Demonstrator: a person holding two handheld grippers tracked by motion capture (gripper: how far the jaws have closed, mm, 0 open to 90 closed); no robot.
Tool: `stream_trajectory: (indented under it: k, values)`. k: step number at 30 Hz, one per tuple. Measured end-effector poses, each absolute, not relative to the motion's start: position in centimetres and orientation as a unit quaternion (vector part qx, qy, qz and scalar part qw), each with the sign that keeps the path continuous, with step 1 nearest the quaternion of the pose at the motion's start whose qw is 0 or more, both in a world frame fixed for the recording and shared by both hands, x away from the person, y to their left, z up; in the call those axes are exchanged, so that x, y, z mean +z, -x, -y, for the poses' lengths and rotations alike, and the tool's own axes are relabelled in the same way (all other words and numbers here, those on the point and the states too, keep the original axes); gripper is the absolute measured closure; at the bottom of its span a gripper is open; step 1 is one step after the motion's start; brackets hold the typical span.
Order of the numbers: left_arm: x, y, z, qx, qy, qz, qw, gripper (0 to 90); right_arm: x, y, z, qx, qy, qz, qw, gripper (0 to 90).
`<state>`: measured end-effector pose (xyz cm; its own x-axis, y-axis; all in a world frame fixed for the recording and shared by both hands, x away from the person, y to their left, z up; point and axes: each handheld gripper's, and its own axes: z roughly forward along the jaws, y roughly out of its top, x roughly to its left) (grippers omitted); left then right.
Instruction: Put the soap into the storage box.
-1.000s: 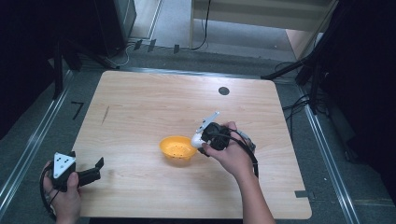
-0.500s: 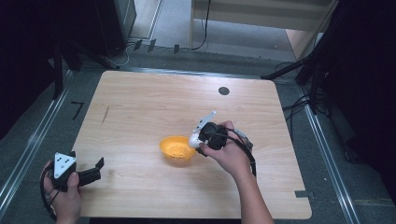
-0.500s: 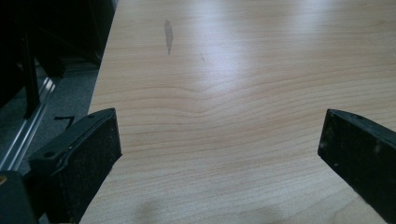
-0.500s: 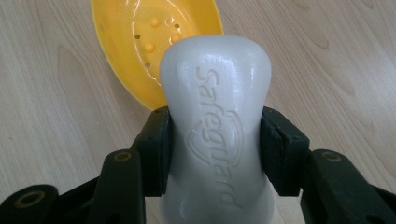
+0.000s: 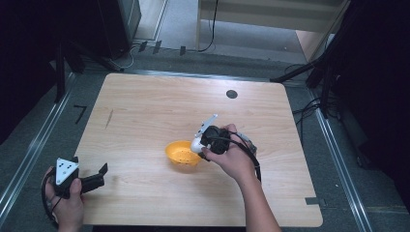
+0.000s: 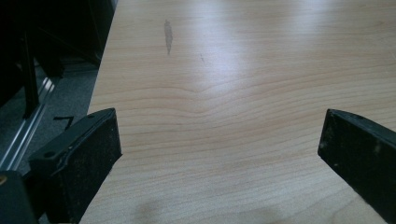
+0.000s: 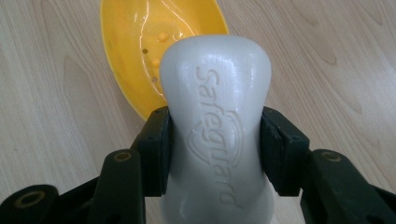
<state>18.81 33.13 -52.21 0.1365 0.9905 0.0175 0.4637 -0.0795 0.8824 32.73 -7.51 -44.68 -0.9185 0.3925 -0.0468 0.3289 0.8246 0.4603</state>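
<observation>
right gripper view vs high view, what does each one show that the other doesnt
The right gripper view alone gives the raised lettering on the white soap bar, the pads pressing its two sides, and the holes and bumps inside the yellow dish. The high view alone gives the left gripper, jaws apart, at the table's near left corner, both forearms, and the floor around. Both show the right gripper holding the soap just by the dish on the wooden table.

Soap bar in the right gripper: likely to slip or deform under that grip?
The soap bar looks hard: the right gripper leaves no visible dent. Its glossy, waisted sides could slip. Released over the yellow dish, it would probably lie flat, not roll.
</observation>
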Motion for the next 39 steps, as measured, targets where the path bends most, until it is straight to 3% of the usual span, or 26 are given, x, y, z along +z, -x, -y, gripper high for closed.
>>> stream_trajectory:
  k: [39]
  values:
    - [-52.2,-18.7,-33.1,0.349,-0.651,-0.555,0.383,0.0,-45.0,-33.4,3.4,0.221,-0.143,-0.963,0.060,50.6]
